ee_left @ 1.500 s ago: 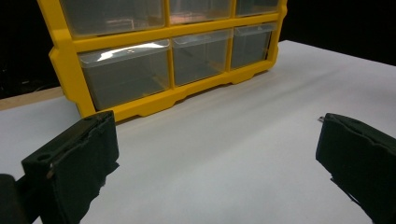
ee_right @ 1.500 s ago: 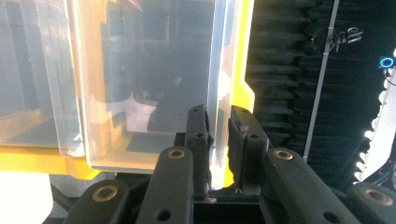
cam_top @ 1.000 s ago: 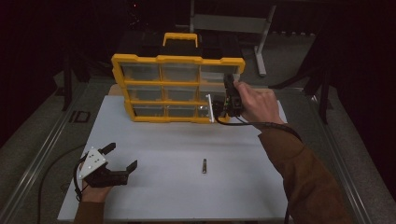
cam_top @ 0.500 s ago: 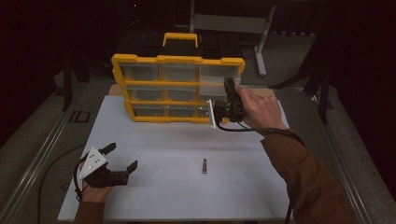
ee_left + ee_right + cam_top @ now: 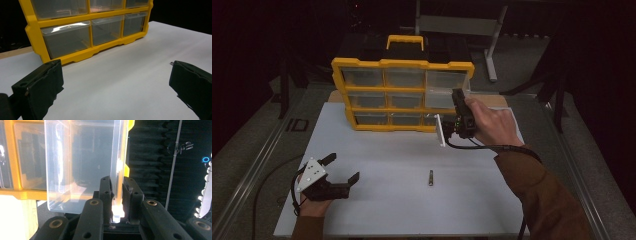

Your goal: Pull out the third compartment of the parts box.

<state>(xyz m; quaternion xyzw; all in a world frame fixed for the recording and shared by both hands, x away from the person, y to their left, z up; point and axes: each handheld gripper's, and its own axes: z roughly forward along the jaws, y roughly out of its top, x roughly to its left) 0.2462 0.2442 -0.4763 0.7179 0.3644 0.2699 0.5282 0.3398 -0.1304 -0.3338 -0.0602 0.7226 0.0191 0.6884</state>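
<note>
Right gripper (image 5: 117, 195) pinches the clear drawer's (image 5: 80, 165) wall, drawer pulled out past the yellow organizer's (image 5: 402, 64) right edge; left gripper (image 5: 343, 170), fingers spread, rests over bare table (image 5: 387, 160).

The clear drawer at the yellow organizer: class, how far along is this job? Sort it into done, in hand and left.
Done: the right gripper is shut on the wall of the clear drawer, which stands partly out of the yellow organizer. In hand: drawing it out at the bottom right. Left, probably: the small screw lies on the white table, and the left gripper waits open.
</note>
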